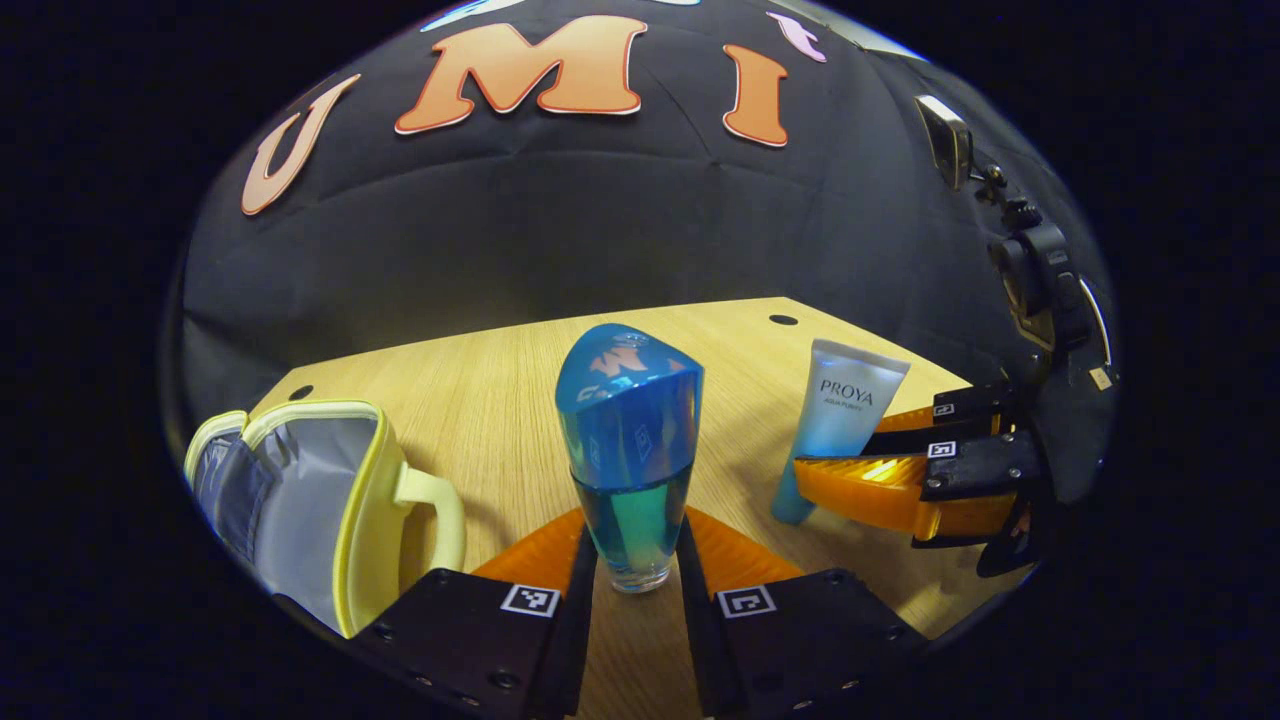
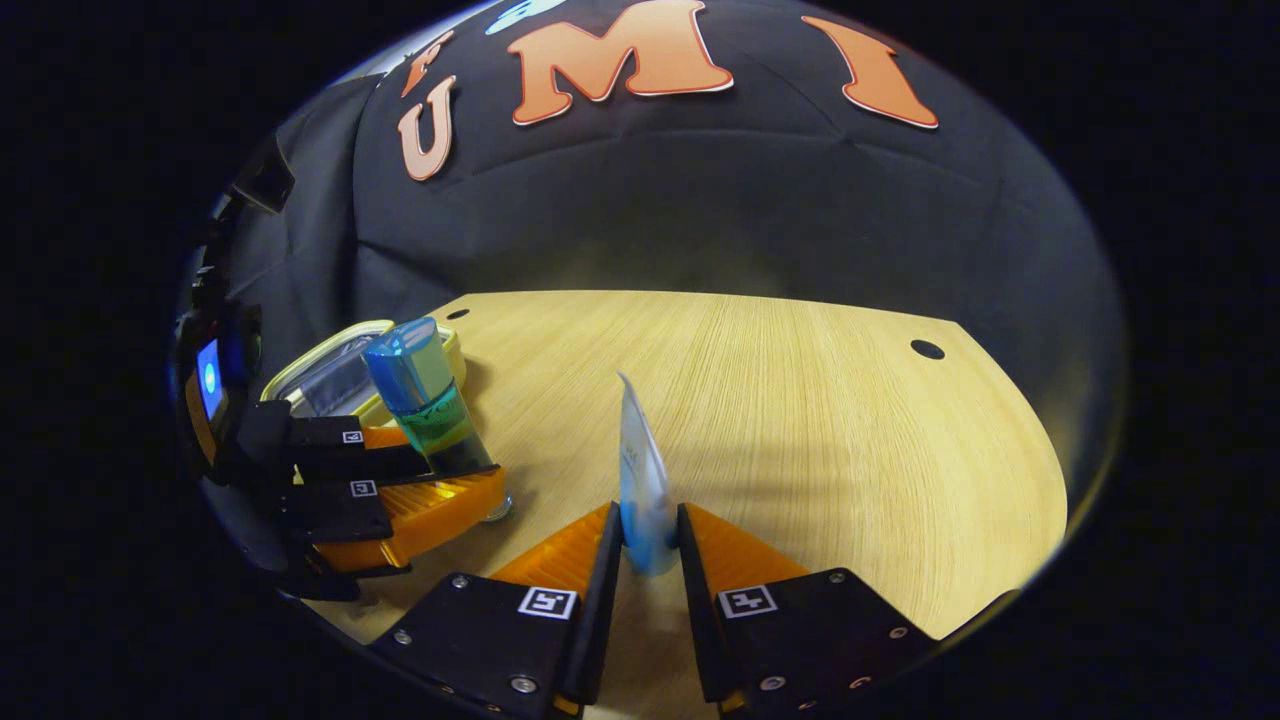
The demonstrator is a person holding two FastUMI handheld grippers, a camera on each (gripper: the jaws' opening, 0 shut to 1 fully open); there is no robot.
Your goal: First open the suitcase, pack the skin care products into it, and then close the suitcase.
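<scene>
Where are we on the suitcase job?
Opening looks done: the small yellow suitcase lies unzipped on the wooden table. In hand: left tool shut on the blue glass bottle, right tool on the pale blue tube. Left: pack both, close up.

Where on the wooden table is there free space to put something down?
Free: the wooden table, right of the white-blue tube, out to its far edge. Crowded: the left part, with the tall blue glass bottle, the open yellow case and both tongs.
</scene>
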